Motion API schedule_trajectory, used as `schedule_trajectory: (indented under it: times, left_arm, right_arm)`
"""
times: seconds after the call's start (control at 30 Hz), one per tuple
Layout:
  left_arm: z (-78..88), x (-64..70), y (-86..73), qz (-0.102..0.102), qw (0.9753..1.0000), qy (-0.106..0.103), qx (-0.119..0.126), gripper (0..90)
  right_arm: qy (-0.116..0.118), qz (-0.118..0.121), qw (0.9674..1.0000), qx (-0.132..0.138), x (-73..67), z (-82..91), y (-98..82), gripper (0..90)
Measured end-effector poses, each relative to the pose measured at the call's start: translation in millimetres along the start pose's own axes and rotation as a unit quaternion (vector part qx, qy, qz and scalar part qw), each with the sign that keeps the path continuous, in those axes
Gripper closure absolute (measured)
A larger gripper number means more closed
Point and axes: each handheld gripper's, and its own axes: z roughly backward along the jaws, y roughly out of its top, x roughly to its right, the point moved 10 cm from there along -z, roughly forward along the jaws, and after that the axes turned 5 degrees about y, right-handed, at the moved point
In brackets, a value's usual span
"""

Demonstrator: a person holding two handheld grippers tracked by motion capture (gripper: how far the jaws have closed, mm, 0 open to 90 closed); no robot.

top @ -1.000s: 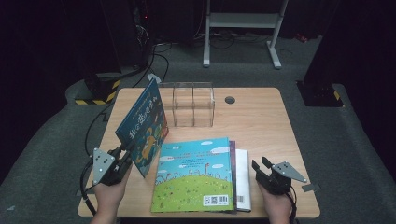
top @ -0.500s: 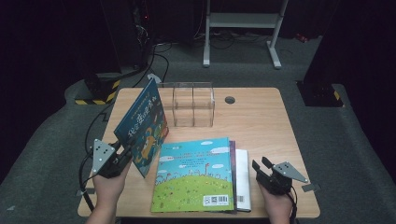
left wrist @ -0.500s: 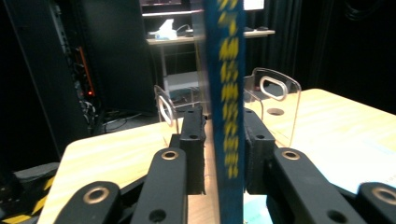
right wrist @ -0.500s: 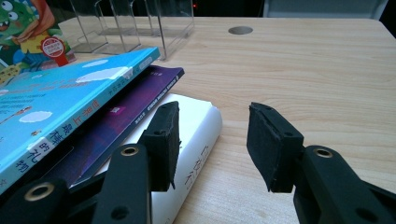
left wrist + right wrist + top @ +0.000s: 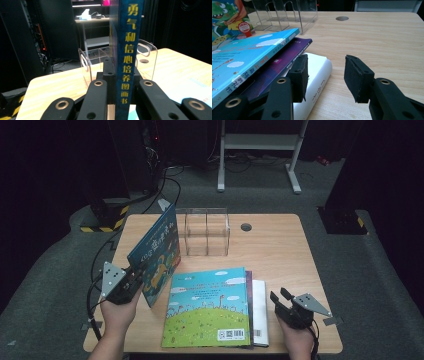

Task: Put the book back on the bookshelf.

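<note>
Left tool (image 5: 131,281) is clamped on the spine edge of a blue picture book (image 5: 156,251), jaws having just closed further with the book between them. The book stands tilted up off the desk (image 5: 280,245), raised at the desk's left side, its far corner up near the clear plastic organizer (image 5: 206,231). In the left gripper view the book's blue spine (image 5: 126,57) with yellow characters runs straight up between the two black jaws, with the clear organizer (image 5: 95,60) behind it on the desk. Right tool (image 5: 281,298) rests near the desk's front right corner, jaws apart with nothing between them, held in the person's right hand (image 5: 300,337). In the right gripper view its pads (image 5: 358,77) sit open just beside a white book (image 5: 317,72), the bottom of a flat stack. The stack (image 5: 215,307) lies at the desk's front middle: a light blue book (image 5: 207,305) with a green hill cover on top, a purple book (image 5: 287,60) under it, white book lowest. Small round hole (image 5: 245,227) in the desk sits right of the organizer.
</note>
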Motion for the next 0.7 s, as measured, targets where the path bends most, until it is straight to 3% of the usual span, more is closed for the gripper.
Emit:
schedule_trajectory:
  times: [0.3, 0.7]
  left_arm:
    - [-8.1, -6.5, 19.6, 0.006, 0.9999, -0.01, 0.002, 83.0]
    - [-21.7, -22.9, 42.5, 0.03, 0.9992, 0.009, 0.024, 83.1]
  right_arm:
    - [-0.003, -0.002, 1.0, 0.003, 2.4, 1.7, 0.9, 54.0]
    - [-0.003, -0.005, 1.0, 0.007, 3.6, 4.0, 3.3, 54.3]
